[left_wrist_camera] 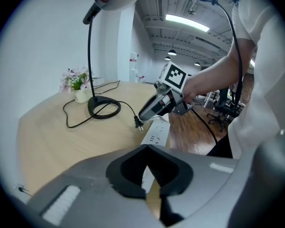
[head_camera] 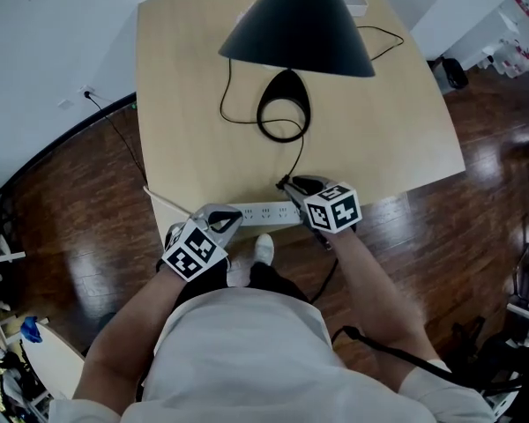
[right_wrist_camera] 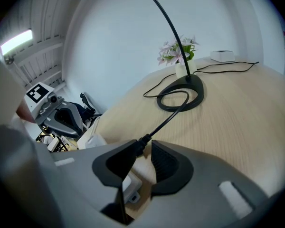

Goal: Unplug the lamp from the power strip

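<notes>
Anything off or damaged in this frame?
Nothing damaged or spilled. The black lamp plug is out of the white power strip, prongs bare, gripped by the right gripper. The strip lies along the wooden table's near edge.

No readable words, brands or numbers anywhere. Only black-and-white square patterns, without letters, on left marker cube (head_camera: 194,250) and right marker cube (head_camera: 333,207).

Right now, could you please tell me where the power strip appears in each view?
Head view: power strip low centre, at the table's near edge.
Left gripper view: strip at centre, running up from the jaws.
Right gripper view: strip at lower left.
Shared landmark: lamp base.
</notes>
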